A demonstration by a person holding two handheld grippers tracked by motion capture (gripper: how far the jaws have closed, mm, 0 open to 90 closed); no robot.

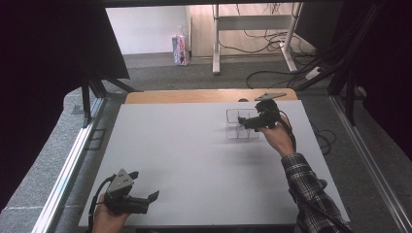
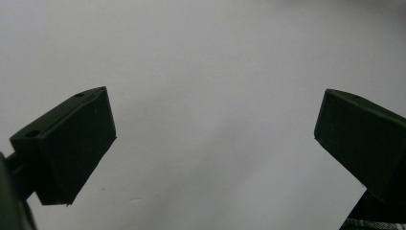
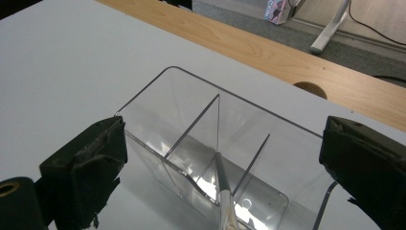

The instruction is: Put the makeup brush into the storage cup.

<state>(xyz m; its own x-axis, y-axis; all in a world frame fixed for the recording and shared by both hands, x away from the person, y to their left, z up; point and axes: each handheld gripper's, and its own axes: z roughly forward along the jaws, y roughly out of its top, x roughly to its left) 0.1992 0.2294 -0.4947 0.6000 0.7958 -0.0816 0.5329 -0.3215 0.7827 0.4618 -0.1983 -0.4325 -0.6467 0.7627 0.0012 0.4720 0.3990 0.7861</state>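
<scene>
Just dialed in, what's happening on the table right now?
A person works at a white table with tongs in each hand. The right tongs hang over a clear plastic organizer with dividers near the far right of the table, jaws open on either side of it, not pressing it. A thin stick-like item stands in one compartment; what it is I can't tell. The left tongs rest at the near left edge, jaws open with nothing between them.

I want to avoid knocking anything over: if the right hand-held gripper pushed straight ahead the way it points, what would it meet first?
Most likely the clear divided organizer: it stands right ahead of the right hand-held gripper, between the open jaws, with a thin stick-like item leaning inside. Depth is hard to judge, so whether a wall or a divider comes first is uncertain.
</scene>
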